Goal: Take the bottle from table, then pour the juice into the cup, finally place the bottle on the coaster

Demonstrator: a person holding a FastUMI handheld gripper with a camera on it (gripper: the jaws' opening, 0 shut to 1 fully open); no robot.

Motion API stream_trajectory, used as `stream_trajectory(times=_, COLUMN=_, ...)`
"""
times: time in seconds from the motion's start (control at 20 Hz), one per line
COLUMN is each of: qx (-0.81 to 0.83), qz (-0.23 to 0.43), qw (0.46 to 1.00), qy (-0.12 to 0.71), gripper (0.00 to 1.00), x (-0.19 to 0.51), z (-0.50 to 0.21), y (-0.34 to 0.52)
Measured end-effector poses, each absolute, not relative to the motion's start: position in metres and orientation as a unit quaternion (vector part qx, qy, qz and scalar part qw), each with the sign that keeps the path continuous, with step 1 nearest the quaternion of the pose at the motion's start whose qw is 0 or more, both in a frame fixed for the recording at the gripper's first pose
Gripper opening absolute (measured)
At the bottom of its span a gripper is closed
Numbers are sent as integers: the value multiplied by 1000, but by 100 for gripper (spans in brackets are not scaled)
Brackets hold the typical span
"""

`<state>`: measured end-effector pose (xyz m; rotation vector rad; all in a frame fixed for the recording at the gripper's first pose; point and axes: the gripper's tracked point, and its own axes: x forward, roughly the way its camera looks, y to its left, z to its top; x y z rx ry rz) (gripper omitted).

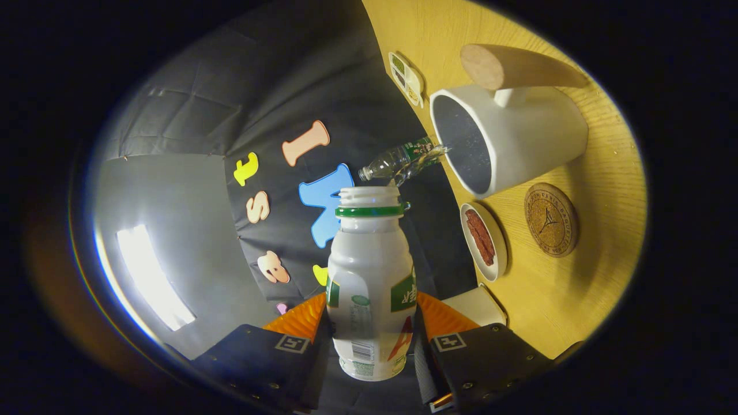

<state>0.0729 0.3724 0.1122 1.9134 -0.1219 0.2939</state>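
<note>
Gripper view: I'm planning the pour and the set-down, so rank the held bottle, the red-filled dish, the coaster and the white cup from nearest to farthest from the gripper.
1. Bottle, clamped between the fingers of the gripper.
2. Dish, just ahead, on the table.
3. Coaster, beside the dish, slightly beyond.
4. White cup, farthest.

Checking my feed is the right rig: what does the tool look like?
The tool has two blocky fingers, each carrying a square black-and-white marker tag and small screws, with ribbed inner pads. They press on the white plastic bottle.
</note>
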Motion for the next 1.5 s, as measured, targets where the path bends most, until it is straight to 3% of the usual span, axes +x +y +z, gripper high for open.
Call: stream_trajectory(times=1.5, qx=842, qz=116, qw=523, qy=-68, gripper=63, x=81, z=106, y=360)
